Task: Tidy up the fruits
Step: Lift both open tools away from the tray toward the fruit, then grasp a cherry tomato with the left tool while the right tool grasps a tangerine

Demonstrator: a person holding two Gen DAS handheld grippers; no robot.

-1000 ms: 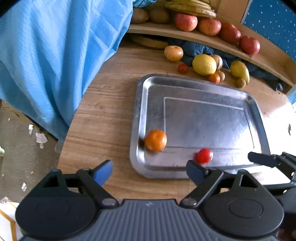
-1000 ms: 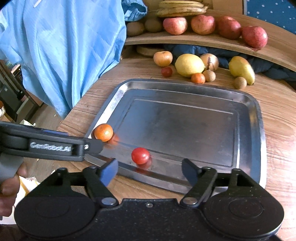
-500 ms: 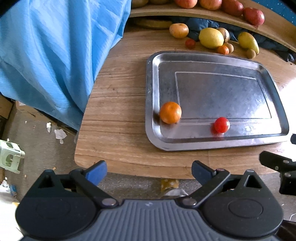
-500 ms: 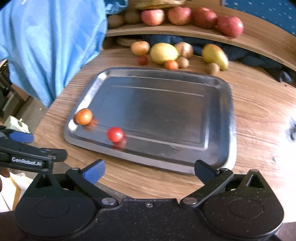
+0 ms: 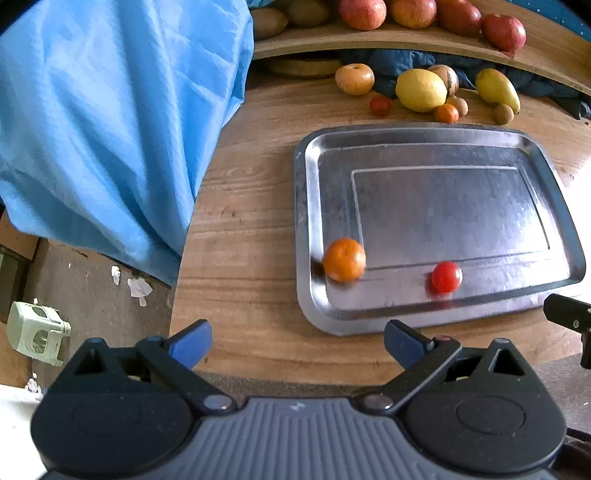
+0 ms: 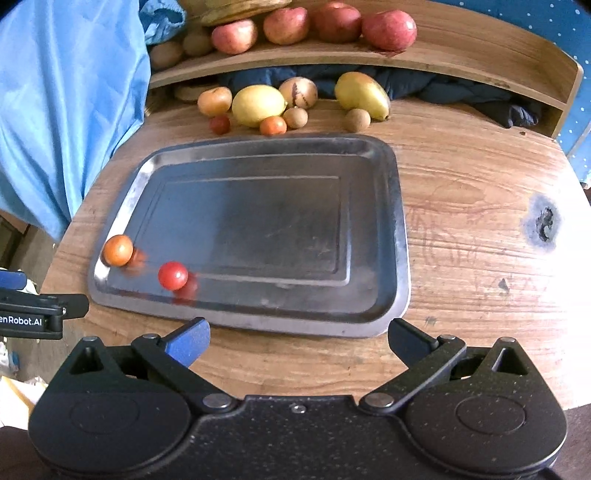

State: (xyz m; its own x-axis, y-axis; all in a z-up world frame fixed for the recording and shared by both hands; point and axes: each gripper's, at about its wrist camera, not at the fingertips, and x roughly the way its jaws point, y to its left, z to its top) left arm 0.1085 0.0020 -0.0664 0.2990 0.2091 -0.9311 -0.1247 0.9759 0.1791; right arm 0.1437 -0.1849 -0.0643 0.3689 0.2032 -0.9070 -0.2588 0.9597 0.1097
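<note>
A steel tray (image 5: pixel 436 146) (image 6: pixel 400 229) lies on the round wooden table. An orange mandarin (image 5: pixel 344 259) (image 6: pixel 118 250) and a red cherry tomato (image 5: pixel 446 277) (image 6: pixel 173 275) sit in the tray's near left part. Loose fruit lies behind the tray: a lemon (image 5: pixel 421 89) (image 6: pixel 258 105), a yellow mango (image 6: pixel 362 95), a small tomato (image 6: pixel 220 124), a small orange (image 6: pixel 273 125). My left gripper (image 5: pixel 297 343) is open and empty, over the table's near edge. My right gripper (image 6: pixel 298 341) is open and empty, just short of the tray's near rim.
A curved wooden shelf (image 6: pixel 443 55) at the back carries several red apples (image 6: pixel 388 24). A blue cloth (image 5: pixel 110 129) hangs at the left beside the table. Floor with litter and a pale green object (image 5: pixel 37 332) shows below left. A dark burn mark (image 6: pixel 543 223) is at the table's right.
Both grippers pulled back from the tray, open and empty; in the last half second they came a little forward again. The mandarin and tomato stay in the tray.
</note>
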